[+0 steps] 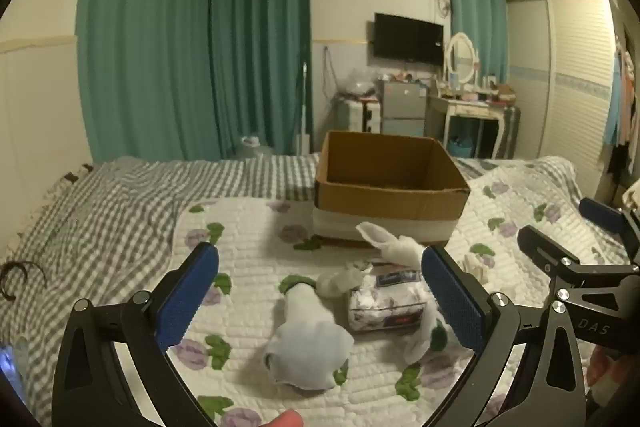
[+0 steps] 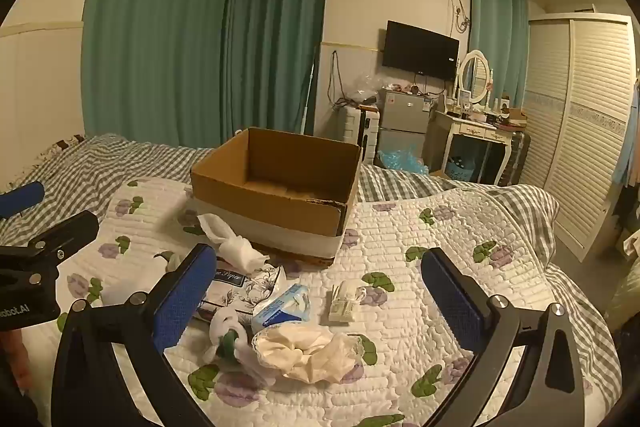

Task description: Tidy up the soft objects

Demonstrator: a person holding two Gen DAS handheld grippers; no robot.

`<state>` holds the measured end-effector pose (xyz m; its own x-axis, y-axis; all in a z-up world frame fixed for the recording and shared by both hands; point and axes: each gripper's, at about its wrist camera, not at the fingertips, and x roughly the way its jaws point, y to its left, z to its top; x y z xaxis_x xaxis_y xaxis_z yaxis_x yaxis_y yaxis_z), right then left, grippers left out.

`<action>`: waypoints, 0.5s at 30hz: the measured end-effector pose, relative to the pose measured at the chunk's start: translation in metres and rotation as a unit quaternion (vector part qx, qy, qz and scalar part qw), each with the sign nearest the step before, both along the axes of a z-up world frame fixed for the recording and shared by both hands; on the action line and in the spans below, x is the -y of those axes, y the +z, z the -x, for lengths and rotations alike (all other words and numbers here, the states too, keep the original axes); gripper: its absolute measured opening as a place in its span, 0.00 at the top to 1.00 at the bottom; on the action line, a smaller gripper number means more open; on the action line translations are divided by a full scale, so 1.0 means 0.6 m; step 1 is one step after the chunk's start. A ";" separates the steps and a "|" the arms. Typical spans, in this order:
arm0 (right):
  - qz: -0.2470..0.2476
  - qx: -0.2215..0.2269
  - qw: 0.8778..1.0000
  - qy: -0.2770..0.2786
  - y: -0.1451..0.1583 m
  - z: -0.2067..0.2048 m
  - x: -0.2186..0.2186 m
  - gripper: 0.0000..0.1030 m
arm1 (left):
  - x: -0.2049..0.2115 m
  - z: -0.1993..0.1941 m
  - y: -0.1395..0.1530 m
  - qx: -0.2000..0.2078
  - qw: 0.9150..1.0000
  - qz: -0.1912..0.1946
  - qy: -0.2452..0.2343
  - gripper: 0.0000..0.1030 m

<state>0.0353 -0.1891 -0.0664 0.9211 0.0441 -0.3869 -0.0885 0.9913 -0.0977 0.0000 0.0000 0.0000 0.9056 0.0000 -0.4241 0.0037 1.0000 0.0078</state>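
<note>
two grippers hover over a flowered quilt [image 2: 420,239] with their blue fingers spread wide, nothing between them. the left gripper [image 1: 320,291] hangs above a pale blue sock [image 1: 308,343] that lies near a printed tissue pack [image 1: 386,301]; a crumpled white tissue [image 1: 394,243] rests just behind the pack, close to the front of the box [image 1: 390,193]. the right gripper [image 2: 320,291] sits above a small heap: a cream scrunchie [image 2: 304,349] nearest the camera, a blue-and-white wipes pack [image 2: 286,303] touching it from behind, and a little white toy with a green collar [image 2: 228,335] to their left, against the tissue pack [image 2: 240,285]. a small wrapped packet [image 2: 344,301] lies apart to the right. the open cardboard box [image 2: 276,183] stands on the quilt beyond the heap, and what shows of its inside looks bare. a checked sheet [image 1: 100,211] covers the bed to the left.
</note>
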 end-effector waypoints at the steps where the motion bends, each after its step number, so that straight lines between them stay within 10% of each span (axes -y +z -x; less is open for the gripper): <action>1: 0.000 0.001 1.000 0.000 0.000 -0.001 0.001 0.00 | 0.000 0.000 0.000 0.005 1.000 0.000 -0.001 0.00; 15: -0.001 -0.005 1.000 -0.001 -0.002 -0.005 -0.002 0.00 | -0.003 0.002 -0.001 0.009 1.000 0.011 0.006 0.00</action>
